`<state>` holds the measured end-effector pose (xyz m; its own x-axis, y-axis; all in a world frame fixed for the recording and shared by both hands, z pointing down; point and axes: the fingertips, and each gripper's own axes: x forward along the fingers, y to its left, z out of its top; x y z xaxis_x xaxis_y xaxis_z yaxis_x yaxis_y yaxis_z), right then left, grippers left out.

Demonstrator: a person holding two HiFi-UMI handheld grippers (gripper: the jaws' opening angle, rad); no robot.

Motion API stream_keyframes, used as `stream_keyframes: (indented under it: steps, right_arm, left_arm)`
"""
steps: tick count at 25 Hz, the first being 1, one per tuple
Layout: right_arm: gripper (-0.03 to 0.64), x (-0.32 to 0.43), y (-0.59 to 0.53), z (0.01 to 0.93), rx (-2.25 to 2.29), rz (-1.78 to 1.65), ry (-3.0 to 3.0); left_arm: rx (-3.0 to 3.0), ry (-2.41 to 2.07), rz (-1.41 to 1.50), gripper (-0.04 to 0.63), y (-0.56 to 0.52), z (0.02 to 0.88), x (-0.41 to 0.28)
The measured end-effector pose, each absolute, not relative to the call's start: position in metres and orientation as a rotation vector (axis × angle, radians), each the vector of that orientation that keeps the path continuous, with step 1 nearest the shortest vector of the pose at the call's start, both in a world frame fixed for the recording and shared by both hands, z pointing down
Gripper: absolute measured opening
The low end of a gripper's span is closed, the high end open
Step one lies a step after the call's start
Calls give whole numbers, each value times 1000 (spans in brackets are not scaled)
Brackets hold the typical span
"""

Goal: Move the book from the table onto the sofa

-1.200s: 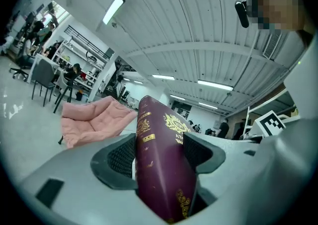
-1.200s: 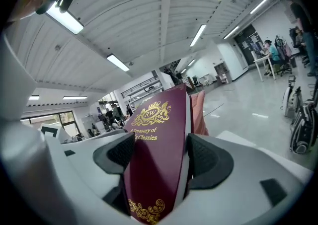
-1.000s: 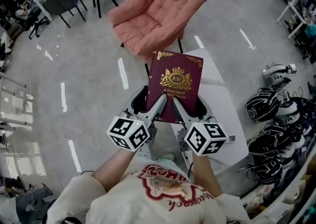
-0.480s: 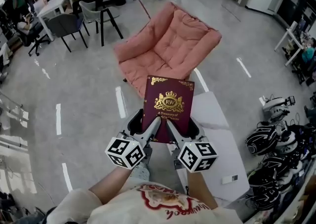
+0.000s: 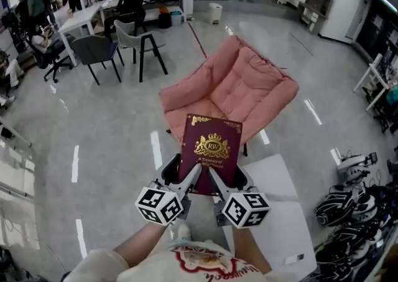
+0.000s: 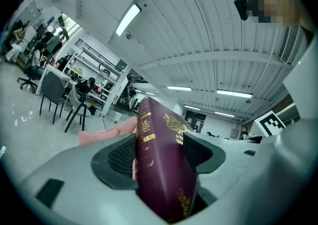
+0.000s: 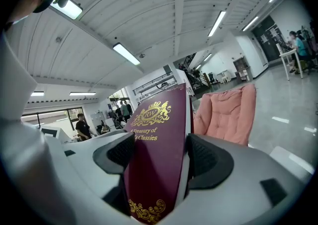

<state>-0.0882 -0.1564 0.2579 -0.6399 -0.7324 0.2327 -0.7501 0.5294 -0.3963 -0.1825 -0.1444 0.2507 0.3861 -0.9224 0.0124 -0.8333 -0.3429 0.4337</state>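
Scene: seen from the head view, a person holds a dark red hardback book (image 5: 210, 153) up in front of them with two hand-held grippers, in an open office.
Left gripper: the left gripper (image 5: 185, 172) is clamped on the book's lower left, at the spine side. In its own view, the ribbed black pads (image 6: 117, 157) press on both covers.
Right gripper: the right gripper (image 5: 229, 173) grips the lower right corner in the same way, with the pads (image 7: 206, 159) closed against the front cover and the back.
Book position: in the air, front cover toward the person, clear of the white table (image 5: 273, 200), which sits low and to the right.
What changed: over the last second the book has come off the table area and travelled forward. The pink padded sofa chair (image 5: 239, 88) has gone from cropped at the top to fully in view, just beyond the book's top edge.
Meaning for the task: the pick-up looks done and the carry is well along. Lowering the book onto the seat cushion is what remains.
Cover writing: a gold crowned crest with the letters "RW", then "A Treasury of" and "Classics" underneath. A jaw hides the word before "Classics".
Other markings: black-and-white square markers on each gripper's cube. The red print on the person's shirt cannot be read.
Surroundings: grey office chairs (image 5: 93, 50) by desks at the back left, and helmets (image 5: 339, 206) on the floor to the right.
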Motion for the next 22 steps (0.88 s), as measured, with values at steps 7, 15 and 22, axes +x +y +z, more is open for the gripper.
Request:
stream_keyframes:
  steps: [7, 15, 22]
  right_arm:
    - [321, -89, -162, 270, 1301, 715, -2711]
    - [321, -91, -174, 282, 1311, 744, -2708]
    - [321, -139, -238, 287, 1309, 754, -2694]
  left_arm:
    - [2261, -1533, -362, 287, -148, 264, -184]
    - [2260, -1538, -354, 288, -161, 276, -187]
    - [2249, -1541, -354, 288, -225, 281, -235]
